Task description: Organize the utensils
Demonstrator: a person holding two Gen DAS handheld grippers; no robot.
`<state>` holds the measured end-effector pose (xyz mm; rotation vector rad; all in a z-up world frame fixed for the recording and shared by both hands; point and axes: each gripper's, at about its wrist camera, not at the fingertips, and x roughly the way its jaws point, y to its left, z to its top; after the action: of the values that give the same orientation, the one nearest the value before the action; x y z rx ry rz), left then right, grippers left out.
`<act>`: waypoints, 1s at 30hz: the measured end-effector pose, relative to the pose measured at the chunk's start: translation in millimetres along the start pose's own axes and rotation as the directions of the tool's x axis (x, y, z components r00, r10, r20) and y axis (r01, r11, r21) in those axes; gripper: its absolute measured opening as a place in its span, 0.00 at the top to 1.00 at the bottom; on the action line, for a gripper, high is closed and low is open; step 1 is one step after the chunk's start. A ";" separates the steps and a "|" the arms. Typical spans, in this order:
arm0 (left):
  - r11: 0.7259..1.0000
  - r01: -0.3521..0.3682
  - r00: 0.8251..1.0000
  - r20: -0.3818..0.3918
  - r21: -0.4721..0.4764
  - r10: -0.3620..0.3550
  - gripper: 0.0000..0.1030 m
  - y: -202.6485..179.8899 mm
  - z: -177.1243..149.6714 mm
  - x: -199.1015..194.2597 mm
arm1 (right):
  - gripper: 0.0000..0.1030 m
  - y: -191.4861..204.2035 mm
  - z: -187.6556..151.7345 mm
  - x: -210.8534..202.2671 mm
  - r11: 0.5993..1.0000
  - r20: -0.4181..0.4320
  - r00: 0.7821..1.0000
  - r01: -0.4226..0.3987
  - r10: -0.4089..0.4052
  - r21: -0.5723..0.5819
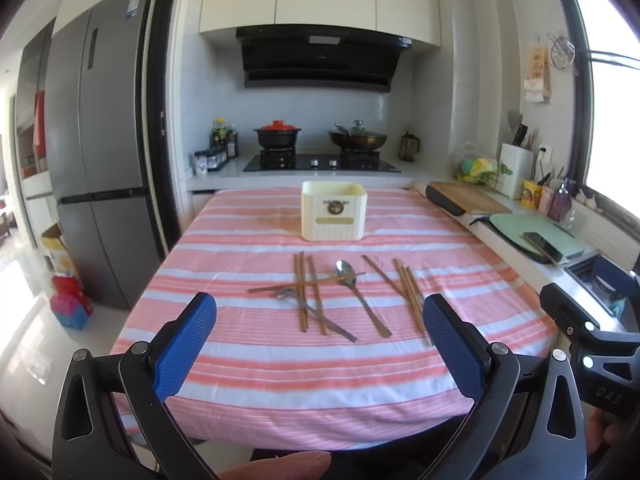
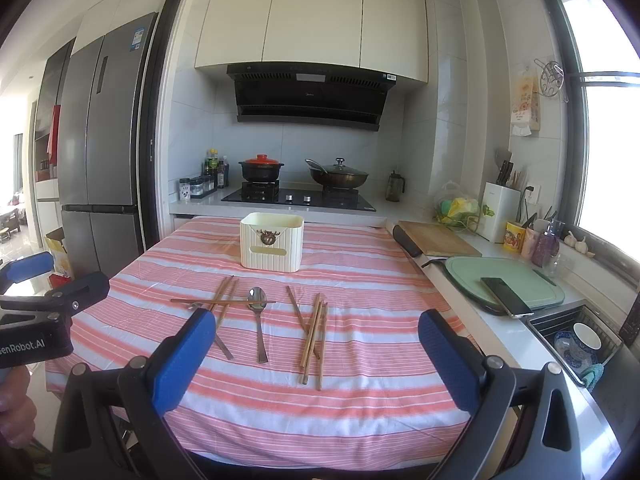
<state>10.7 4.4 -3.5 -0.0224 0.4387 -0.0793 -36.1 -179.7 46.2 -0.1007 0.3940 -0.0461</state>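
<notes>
A cream utensil holder (image 1: 333, 210) (image 2: 272, 245) stands at the far middle of the pink striped tablecloth (image 1: 280, 380) (image 2: 360, 400). In front of it lie several wooden chopsticks (image 1: 304, 296) (image 2: 314, 338) and two metal spoons, one (image 1: 360, 300) (image 2: 258, 320) in the middle and one (image 1: 316, 316) (image 2: 218, 340) partly under crossed chopsticks on the left. My left gripper (image 1: 320, 320) hovers open above the near half of the table, nothing between its blue pads. My right gripper (image 2: 316, 336) is open too, likewise holding nothing, to the right of the left one.
A counter on the right holds a wooden board (image 2: 436, 238), a green cutting board (image 2: 504, 284) with a phone (image 2: 506, 296), and a sink rack with dishes (image 2: 576, 344). A stove with pots (image 1: 320, 160) is behind the table. A fridge (image 1: 100, 140) stands left.
</notes>
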 end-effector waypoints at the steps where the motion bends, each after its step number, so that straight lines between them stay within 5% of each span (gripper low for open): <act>1: 1.000 0.000 1.000 -0.001 0.001 0.000 0.00 -0.2 0.0 0.2 | 0.00 0.3 -0.1 0.0 1.000 0.000 1.000 0.001 -0.001 0.001; 30: 0.999 0.031 0.999 -0.011 0.014 -0.031 0.00 -3.7 -0.5 3.3 | 0.00 -1.7 -0.5 2.0 1.000 -0.004 1.000 0.000 0.000 0.000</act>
<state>13.2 0.4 -5.2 -0.0144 0.4481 -0.1130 -34.5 -181.6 45.2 -0.1010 0.3980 -0.0459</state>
